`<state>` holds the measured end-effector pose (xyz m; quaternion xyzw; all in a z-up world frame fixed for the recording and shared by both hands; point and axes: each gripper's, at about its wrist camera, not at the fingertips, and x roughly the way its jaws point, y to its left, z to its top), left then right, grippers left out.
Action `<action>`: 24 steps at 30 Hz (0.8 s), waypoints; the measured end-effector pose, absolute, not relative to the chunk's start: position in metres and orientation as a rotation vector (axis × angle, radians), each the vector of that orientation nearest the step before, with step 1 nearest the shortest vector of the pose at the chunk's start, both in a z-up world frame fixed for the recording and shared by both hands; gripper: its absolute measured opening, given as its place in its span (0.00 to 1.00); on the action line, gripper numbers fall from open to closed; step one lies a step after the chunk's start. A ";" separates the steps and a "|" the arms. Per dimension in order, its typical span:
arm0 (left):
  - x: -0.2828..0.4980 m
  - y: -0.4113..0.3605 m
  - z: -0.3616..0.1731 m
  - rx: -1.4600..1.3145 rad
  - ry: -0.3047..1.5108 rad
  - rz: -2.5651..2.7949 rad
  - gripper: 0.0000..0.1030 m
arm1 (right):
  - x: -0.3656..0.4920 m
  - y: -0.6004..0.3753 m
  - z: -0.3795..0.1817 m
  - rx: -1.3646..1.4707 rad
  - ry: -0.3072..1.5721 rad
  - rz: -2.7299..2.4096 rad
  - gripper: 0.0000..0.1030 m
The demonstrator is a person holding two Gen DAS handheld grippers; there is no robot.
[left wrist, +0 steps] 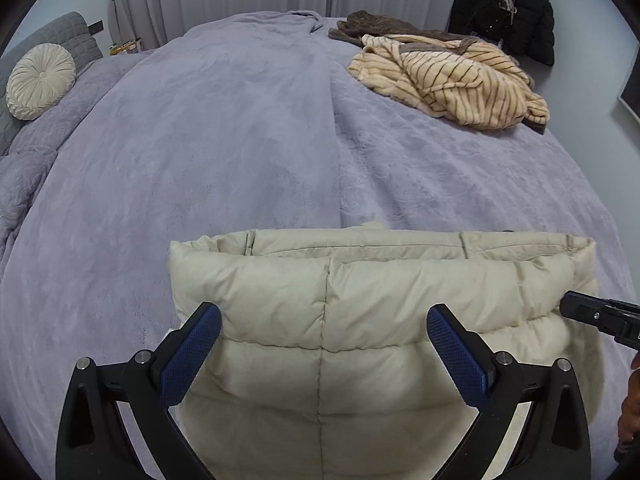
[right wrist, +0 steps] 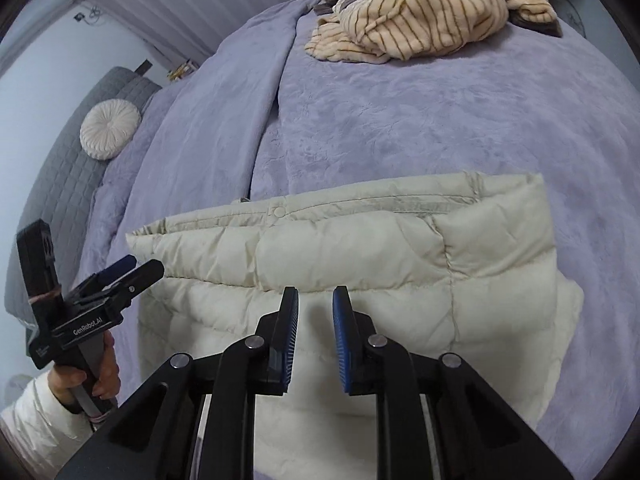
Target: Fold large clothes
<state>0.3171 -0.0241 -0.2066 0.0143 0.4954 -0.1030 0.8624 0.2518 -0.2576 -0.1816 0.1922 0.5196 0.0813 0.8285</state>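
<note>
Left wrist view: cream puffer jacket (left wrist: 360, 320) folded into a thick block at the near edge of the bed (left wrist: 240, 140), on the lilac blanket. Left gripper (left wrist: 323, 334) above it with fingers spread wide, nothing between them; right gripper (right wrist: 316, 334) above the same block, fingers drawn close with a narrow gap, clamped on nothing. Likely trouble from here: springy padding pushing the top fold (left wrist: 400, 248) back open once unpressed, or a slippery shell sliding off the bed edge under a careless nudge; a pinch of only the upper layer apt to drag the stack apart. Near part of the jacket hidden behind both grippers and cut off by the frame, so sleeves and hem impossible to check. Striped fleece garment (left wrist: 452, 80) heaped at the far side, well apart, its shape unreadable. Dark coat (left wrist: 508, 12) beyond, partly cropped. Round cushion (left wrist: 40, 80) by the headboard (right wrist: 68, 200).
</note>
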 end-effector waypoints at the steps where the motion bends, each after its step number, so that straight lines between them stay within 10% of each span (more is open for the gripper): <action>1: 0.323 -0.024 -0.217 0.041 1.048 -0.195 1.00 | 0.258 -0.259 -0.191 0.383 1.113 0.159 0.19; 24: 0.348 -0.004 -0.282 -0.044 1.084 -0.181 1.00 | 0.260 -0.328 -0.265 0.487 1.071 0.079 0.08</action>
